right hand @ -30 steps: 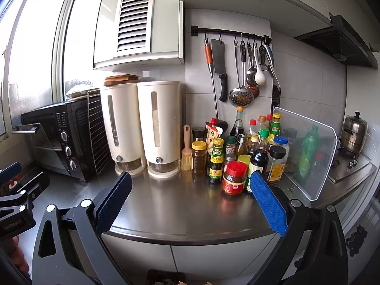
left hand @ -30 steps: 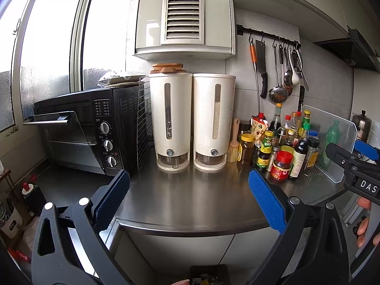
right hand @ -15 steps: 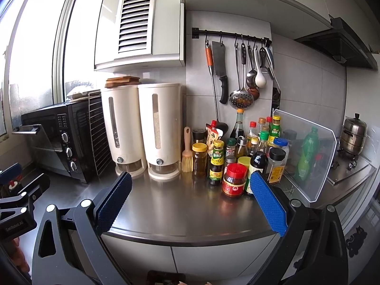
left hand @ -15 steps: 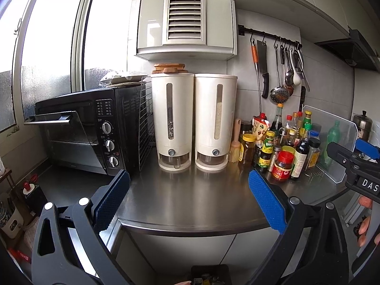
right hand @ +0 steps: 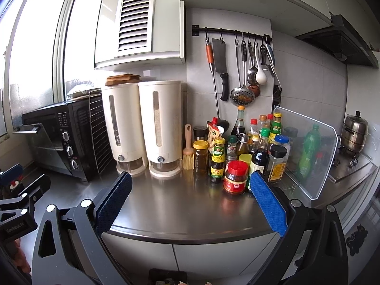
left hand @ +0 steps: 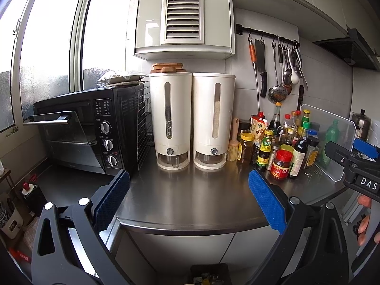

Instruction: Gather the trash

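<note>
Two tall cream cylindrical dispensers point(left hand: 192, 121) hold grain on the steel bench point(left hand: 190, 194). My left gripper point(left hand: 187, 199) and right gripper point(right hand: 190, 201) hover with jaws wide, empty.

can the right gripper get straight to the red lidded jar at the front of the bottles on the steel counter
Probably yes. The right gripper is open and empty, and the red-lidded jar stands in the front row of the bottles, with bare steel counter before it.

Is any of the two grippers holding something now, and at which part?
Nothing is held. The left gripper and the right gripper are both open, with only bare counter showing between their fingers.
</note>
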`<action>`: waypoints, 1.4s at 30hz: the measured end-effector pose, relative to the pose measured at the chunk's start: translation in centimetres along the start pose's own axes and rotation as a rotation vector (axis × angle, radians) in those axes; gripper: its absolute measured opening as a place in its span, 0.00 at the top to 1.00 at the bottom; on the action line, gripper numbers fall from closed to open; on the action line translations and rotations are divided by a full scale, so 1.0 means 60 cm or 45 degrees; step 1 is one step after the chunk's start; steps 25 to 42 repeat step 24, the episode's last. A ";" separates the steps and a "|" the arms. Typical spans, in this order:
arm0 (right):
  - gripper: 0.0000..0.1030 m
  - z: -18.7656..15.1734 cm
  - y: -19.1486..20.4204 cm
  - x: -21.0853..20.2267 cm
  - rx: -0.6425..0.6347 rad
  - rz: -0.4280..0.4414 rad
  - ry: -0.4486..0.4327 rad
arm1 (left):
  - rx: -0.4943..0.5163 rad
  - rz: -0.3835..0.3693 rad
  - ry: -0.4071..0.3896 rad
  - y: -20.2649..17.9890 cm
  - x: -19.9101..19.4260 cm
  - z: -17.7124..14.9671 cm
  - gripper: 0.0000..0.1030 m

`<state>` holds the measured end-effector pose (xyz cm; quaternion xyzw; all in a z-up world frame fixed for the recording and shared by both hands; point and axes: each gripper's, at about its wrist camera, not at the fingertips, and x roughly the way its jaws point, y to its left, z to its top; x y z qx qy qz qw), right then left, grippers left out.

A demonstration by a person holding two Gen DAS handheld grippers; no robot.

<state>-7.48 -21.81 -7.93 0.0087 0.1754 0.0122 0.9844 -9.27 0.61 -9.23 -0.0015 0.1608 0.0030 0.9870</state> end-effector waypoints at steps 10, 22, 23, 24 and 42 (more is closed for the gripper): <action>0.03 -0.002 -0.003 -0.002 0.001 -0.002 0.000 | -0.004 0.002 -0.006 -0.002 -0.006 0.001 0.08; 0.03 -0.004 -0.004 -0.003 0.005 -0.003 0.006 | -0.015 0.007 0.005 -0.003 -0.006 0.003 0.08; 0.03 -0.005 -0.003 -0.003 0.005 -0.004 0.008 | -0.019 0.008 0.004 -0.002 -0.006 0.003 0.08; 0.03 -0.005 -0.004 -0.002 0.006 -0.004 0.010 | -0.020 0.006 0.004 -0.001 -0.006 0.002 0.08; 0.03 -0.005 -0.004 -0.002 0.006 -0.004 0.010 | -0.020 0.006 0.004 -0.001 -0.006 0.002 0.08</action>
